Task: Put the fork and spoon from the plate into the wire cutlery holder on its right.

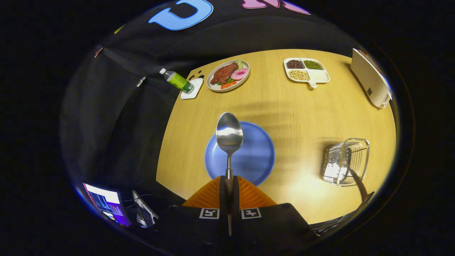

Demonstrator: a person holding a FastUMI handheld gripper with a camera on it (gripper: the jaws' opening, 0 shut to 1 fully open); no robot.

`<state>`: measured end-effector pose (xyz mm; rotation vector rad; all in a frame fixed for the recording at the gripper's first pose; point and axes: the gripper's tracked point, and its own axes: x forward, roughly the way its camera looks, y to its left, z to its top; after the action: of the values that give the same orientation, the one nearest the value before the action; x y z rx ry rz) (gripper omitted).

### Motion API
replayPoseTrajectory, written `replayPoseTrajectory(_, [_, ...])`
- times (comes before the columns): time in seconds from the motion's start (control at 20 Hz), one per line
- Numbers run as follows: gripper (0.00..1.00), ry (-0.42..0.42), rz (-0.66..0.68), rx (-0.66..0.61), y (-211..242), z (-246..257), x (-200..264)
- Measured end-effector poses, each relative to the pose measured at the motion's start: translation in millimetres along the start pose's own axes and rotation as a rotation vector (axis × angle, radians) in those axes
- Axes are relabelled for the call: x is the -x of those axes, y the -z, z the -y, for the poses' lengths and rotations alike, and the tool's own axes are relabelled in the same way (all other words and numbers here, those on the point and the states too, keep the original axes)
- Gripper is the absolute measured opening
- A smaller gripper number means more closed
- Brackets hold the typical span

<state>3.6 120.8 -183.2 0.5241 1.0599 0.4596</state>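
My gripper point(229, 179) is shut on the handle of a metal spoon point(229, 135), both fingers pressing on it. The spoon's bowl points ahead and hangs well above the blue plate point(256, 160), which lies on the wooden table below and looks bare. The wire cutlery holder point(346, 161) stands on the table to the right of the plate, with a dark handle, perhaps the fork point(358, 183), leaning out of it toward the near edge.
At the table's far side are a plate of food point(228, 75), a divided tray of beans point(306, 72), a green bottle on a white coaster point(178, 81) and a white box point(371, 82). A monitor point(106, 204) sits off the table's near left.
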Motion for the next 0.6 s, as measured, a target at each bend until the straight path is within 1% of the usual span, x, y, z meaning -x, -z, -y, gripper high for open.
replayPoseTrajectory(0.1, [0.08, 0.044, -0.019, 0.017, 1.1, 24.9, 29.3])
replayPoseTrajectory(0.2, [0.08, 0.07, -0.046, 0.023, 2.3, 46.2, 54.0])
replayPoseTrajectory(0.3, [0.08, 0.095, -0.083, 0.017, 4.5, 70.5, 70.6])
replayPoseTrajectory(0.45, [0.08, 0.16, -0.159, 0.013, 13.9, 111.8, 91.5])
replayPoseTrajectory(0.6, [0.08, 0.202, -0.272, 0.003, 26.4, 145.7, 103.7])
